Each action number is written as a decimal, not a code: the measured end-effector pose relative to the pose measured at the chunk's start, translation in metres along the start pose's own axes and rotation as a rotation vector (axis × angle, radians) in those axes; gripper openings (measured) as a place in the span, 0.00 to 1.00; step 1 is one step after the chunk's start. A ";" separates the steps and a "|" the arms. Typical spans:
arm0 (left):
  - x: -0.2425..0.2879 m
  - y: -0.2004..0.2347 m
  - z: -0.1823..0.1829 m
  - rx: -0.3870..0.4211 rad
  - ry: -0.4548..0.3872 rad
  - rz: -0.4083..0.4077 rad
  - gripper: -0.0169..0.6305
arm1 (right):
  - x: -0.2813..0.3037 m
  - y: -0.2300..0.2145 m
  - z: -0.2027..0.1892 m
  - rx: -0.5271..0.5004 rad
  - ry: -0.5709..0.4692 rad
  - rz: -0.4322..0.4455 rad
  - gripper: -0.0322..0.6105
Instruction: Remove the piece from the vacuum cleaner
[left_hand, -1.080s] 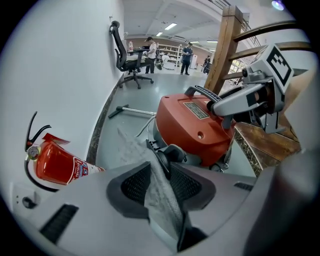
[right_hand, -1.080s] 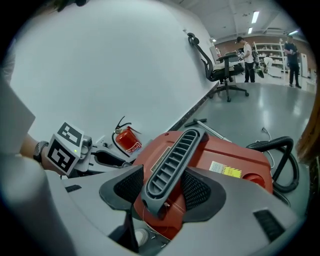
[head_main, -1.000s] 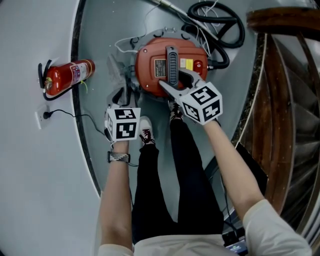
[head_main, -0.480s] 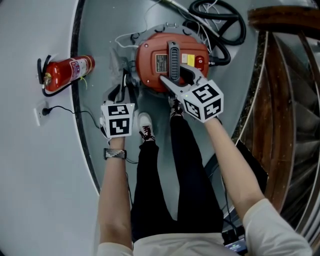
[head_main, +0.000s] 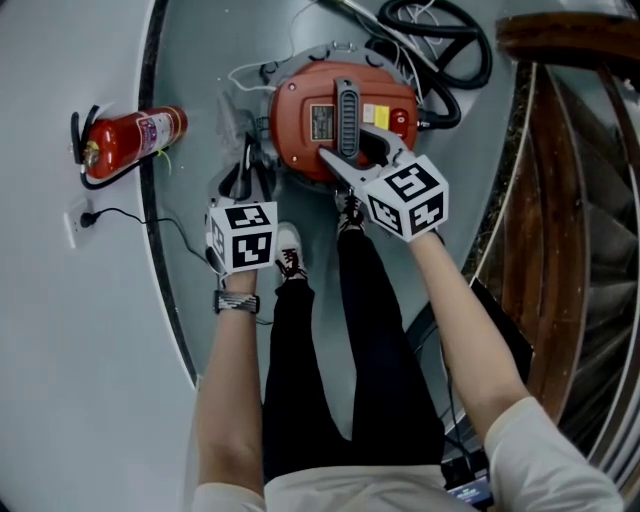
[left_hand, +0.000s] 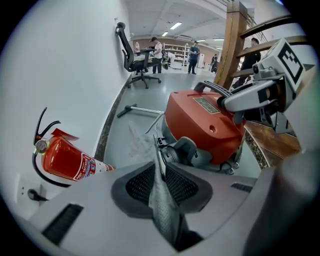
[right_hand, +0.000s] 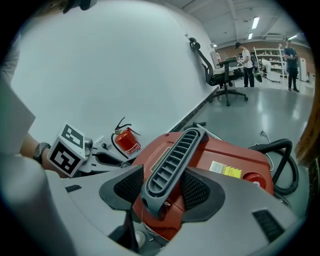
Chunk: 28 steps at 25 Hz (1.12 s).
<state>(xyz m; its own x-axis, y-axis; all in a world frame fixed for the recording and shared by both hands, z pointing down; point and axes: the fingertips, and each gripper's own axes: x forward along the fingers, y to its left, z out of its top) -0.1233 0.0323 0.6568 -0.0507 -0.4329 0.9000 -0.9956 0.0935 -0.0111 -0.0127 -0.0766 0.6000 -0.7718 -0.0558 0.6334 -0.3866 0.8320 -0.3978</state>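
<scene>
A red vacuum cleaner (head_main: 375, 110) stands on the grey floor ahead of my feet, and its grey ribbed handle (head_main: 347, 118) runs across the top. My right gripper (head_main: 352, 152) is shut on that handle (right_hand: 172, 160), with a pad on either side. At the vacuum's left side, my left gripper (head_main: 243, 180) pinches a thin grey mesh piece (left_hand: 162, 200). The piece stands on edge between the pads, and its upper tip reaches toward the vacuum's grey inlet (left_hand: 182, 150). The left jaws have just been closing onto the piece, then eased slightly.
A red fire extinguisher (head_main: 125, 140) lies by the curved wall base at the left, near a socket with a plugged cord (head_main: 85, 228). The black hose (head_main: 435, 45) coils behind the vacuum. Wooden stairs (head_main: 580, 200) rise at the right. My shoes (head_main: 290, 250) are just below the vacuum.
The left gripper's jaws have closed from wide open onto the thin grey piece, and the gripper has shifted slightly up the picture. The right gripper stays on the handle.
</scene>
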 end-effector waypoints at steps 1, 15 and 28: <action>0.000 0.001 0.000 -0.001 -0.003 0.011 0.13 | 0.000 0.000 0.000 0.001 0.002 -0.001 0.41; -0.002 0.005 0.000 0.071 0.005 0.018 0.09 | 0.000 0.000 -0.001 -0.028 -0.030 -0.032 0.41; -0.001 0.010 -0.002 0.002 0.000 0.010 0.09 | -0.001 0.001 -0.001 -0.053 -0.036 -0.023 0.41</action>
<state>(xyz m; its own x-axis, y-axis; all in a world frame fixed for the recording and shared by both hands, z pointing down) -0.1335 0.0358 0.6564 -0.0608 -0.4321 0.8998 -0.9951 0.0963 -0.0210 -0.0119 -0.0753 0.6001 -0.7808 -0.0942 0.6176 -0.3781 0.8582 -0.3471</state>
